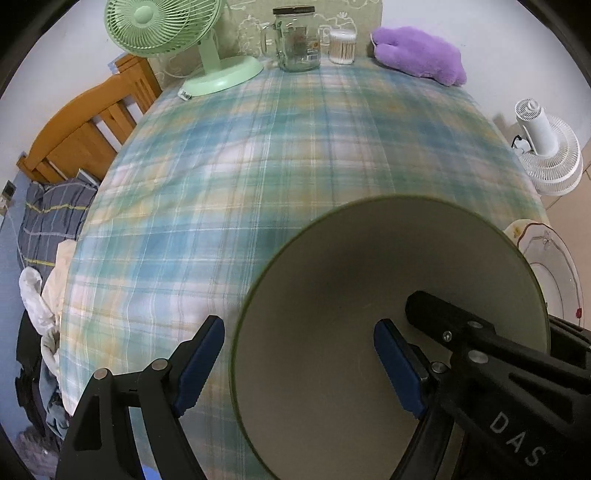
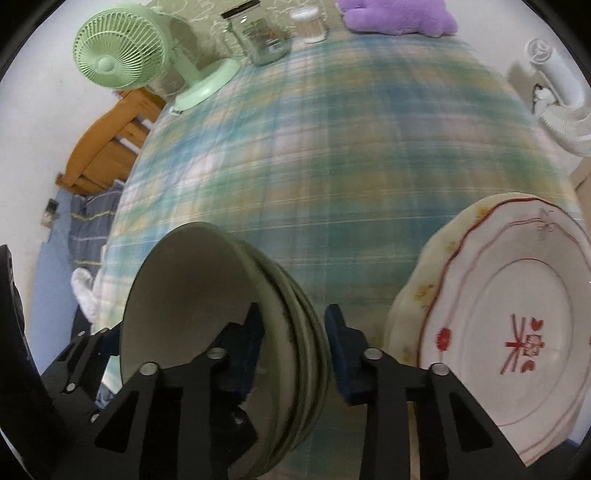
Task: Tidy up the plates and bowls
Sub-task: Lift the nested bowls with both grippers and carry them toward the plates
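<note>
A stack of nested green-rimmed bowls [image 2: 207,295] stands on the plaid tablecloth [image 2: 332,166] near the front edge. In the left wrist view the top bowl [image 1: 369,280] fills the lower right. My right gripper [image 2: 293,312] is shut on the stack's right wall, with one finger inside and one outside. My left gripper [image 1: 299,326] is open and straddles the bowl's left rim, its pads clear of the wall. The right gripper [image 1: 461,332] also shows inside that bowl. White plates with red decoration [image 2: 517,314] lie just right of the bowls, and their edge [image 1: 546,258] shows behind the bowl.
Along the table's far edge stand a green desk fan [image 1: 166,26], a glass jar mug [image 1: 297,40], a cotton-swab tub [image 1: 342,46] and a purple plush [image 1: 421,55]. A wooden bed frame [image 1: 92,122] is at the left, and a white floor fan [image 1: 546,151] at the right.
</note>
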A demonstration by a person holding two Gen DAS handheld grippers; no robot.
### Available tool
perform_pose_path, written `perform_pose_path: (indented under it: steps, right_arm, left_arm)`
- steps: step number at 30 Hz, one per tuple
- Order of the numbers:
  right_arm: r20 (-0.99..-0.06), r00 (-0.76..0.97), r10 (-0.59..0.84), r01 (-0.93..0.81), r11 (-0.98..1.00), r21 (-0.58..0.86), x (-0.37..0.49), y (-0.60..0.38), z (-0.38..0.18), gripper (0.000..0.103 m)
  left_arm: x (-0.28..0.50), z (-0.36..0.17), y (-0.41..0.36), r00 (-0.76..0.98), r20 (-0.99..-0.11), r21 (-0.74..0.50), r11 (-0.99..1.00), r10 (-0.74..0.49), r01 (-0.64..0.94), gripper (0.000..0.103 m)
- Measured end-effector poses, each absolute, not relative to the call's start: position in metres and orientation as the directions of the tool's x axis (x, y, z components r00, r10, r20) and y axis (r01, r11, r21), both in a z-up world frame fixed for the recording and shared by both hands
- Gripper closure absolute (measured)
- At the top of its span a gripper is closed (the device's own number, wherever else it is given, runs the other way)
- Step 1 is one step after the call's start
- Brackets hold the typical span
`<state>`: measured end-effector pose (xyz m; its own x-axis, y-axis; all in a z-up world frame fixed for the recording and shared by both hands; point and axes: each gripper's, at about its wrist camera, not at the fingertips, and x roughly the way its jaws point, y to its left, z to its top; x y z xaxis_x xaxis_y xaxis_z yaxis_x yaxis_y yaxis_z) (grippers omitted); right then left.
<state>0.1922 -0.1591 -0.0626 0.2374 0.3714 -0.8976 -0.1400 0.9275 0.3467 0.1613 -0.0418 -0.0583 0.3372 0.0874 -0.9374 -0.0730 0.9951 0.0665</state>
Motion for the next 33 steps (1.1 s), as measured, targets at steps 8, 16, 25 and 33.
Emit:
perform_pose_path:
  steps: [8,16,25,33]
  right_arm:
    - [-0.902,0.225,0.369,-0.165,0.927,0.337,0.192,-0.156,-0.062,0.068]
    - [-0.914,0.228,0.336,-0.148,0.94,0.308,0.193,-0.153,-0.062,0.068]
    - [-0.93,0.242,0.278,-0.076,0.96,0.268,0.186,-0.153,-0.06,0.067]
    - [-0.938,0.259,0.23,-0.046,0.973,0.226,0.181,-0.145,-0.055,0.066]
  left_arm:
    - [0.159,-0.059,-0.038,0.328,-0.943,0.03,0.996,0.058,-0.089,0.019]
    - [0.157,-0.062,-0.03,0.355,-0.935,-0.045,0.998,-0.024,-0.052,0.02]
    - [0.155,-0.061,-0.035,0.378,-0.916,-0.129,0.991,-0.136,0.044,0.038]
    - [0.152,-0.06,-0.025,0.366,-0.911,-0.176,0.982,-0.188,0.066,0.04]
